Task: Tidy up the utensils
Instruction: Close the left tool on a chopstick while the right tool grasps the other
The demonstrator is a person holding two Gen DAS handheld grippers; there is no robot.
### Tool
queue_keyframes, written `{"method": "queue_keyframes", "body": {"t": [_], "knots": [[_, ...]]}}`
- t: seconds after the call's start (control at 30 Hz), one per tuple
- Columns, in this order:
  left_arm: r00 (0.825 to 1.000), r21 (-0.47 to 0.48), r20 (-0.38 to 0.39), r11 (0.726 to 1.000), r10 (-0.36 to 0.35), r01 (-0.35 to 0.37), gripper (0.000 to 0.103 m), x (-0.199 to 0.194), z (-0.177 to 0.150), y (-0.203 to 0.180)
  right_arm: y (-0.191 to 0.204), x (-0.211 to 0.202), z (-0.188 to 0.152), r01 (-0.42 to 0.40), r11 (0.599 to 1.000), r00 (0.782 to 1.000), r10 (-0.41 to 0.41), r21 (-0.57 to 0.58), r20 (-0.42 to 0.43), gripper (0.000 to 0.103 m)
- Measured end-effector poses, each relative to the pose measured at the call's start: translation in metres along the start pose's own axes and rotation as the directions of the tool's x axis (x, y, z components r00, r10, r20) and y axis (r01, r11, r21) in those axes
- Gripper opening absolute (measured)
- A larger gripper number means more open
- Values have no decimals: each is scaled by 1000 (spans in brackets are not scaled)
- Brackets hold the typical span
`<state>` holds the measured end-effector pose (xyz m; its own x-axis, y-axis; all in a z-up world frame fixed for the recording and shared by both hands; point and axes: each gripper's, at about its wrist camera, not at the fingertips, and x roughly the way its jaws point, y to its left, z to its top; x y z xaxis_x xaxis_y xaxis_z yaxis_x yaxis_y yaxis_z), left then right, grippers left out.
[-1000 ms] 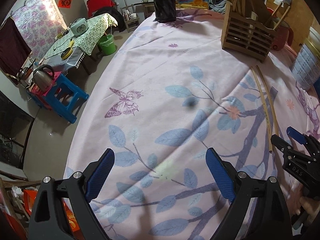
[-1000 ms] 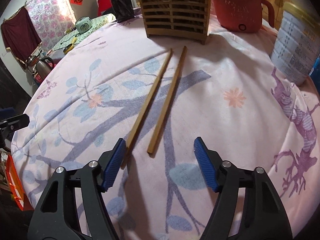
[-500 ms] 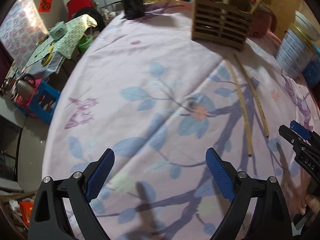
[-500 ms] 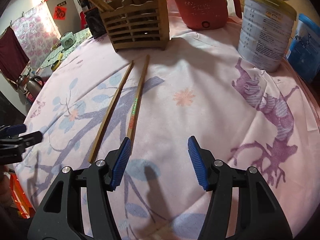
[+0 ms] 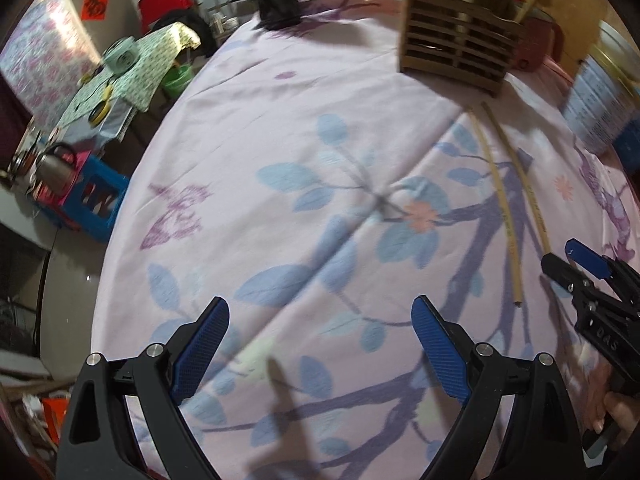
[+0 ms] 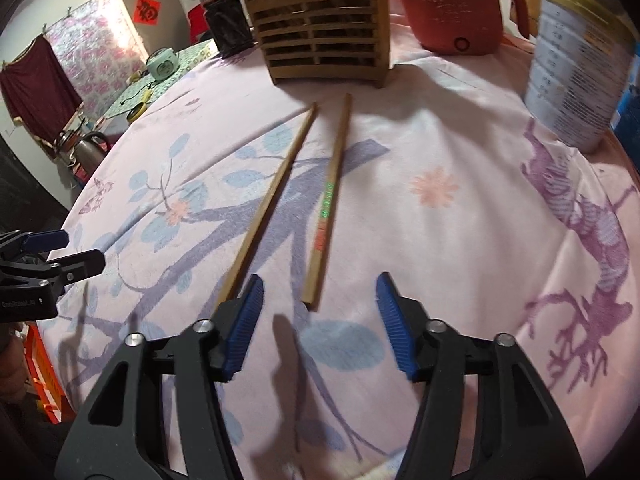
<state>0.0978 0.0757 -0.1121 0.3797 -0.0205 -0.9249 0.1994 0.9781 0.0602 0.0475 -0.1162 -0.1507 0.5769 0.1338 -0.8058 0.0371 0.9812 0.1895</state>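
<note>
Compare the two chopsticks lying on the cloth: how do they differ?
The right chopstick carries green and red printing along its shaft; the left chopstick looks plain. The right one's near end lies between the closing jaws of the right gripper, untouched by the pads; the left one's near end runs behind that gripper's left finger. Both are wooden, lie flat, nearly parallel, and point toward the wooden holder.
</note>
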Motion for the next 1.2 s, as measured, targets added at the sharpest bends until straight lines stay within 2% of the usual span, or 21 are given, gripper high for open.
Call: {"method": "queue_keyframes", "body": {"t": [0.03, 0.07, 0.1, 0.23, 0.37, 0.47, 0.57, 0.8, 0.97, 1.03, 1.07, 1.1, 1.2], "knots": [[1000, -11, -4, 1000, 2, -3, 91, 0, -1, 3, 0, 0, 1, 16, 1000, 1000, -16, -7, 12, 30], [1000, -20, -6, 1000, 1, -1, 91, 0, -1, 5, -4, 2, 2, 31, 1000, 999, -31, -3, 13, 13], [1000, -25, -7, 1000, -3, 3, 91, 0, -1, 5, -10, 1, 4, 31, 999, 999, -31, 21, 11, 7], [999, -9, -1, 999, -38, 38, 90, 0, 1, -8, -40, -9, -2, 68, 994, 998, -69, 87, 13, 7], [995, 80, 4, 992, -99, 99, 83, 1, 4, -45, -64, -19, -13, 92, 989, 996, -93, 119, 8, 7], [989, 174, 3, 974, -147, 144, 76, 1, 3, -77, -72, -24, -18, 101, 987, 995, -103, 124, 4, 8], [983, 221, 2, 959, -181, 176, 71, 0, 1, -95, -79, -27, -23, 88, 987, 996, -88, 134, 0, 9], [971, 228, -42, 944, -235, 239, 52, 16, 3, -113, -90, -40, -31, 73, 984, 997, -77, 165, 19, 12], [964, 238, -48, 934, -263, 267, 46, 22, 3, -121, -98, -51, -33, 85, 978, 995, -95, 190, 43, 12], [965, 251, -23, 933, -260, 257, 31, 21, 3, -123, -100, -54, -34, 90, 978, 994, -101, 191, 48, 12], [966, 259, -13, 932, -258, 252, 12, 22, 3, -124, -101, -55, -34, 90, 977, 994, -102, 191, 50, 12], [965, 259, -15, 931, -263, 258, 7, 23, 3, -123, -101, -55, -34, 90, 977, 993, -101, 193, 53, 12], [969, 226, 9, 945, -246, 238, 6, 19, 5, -112, -101, -55, -32, 76, 978, 994, -89, 194, 60, 12]]}}
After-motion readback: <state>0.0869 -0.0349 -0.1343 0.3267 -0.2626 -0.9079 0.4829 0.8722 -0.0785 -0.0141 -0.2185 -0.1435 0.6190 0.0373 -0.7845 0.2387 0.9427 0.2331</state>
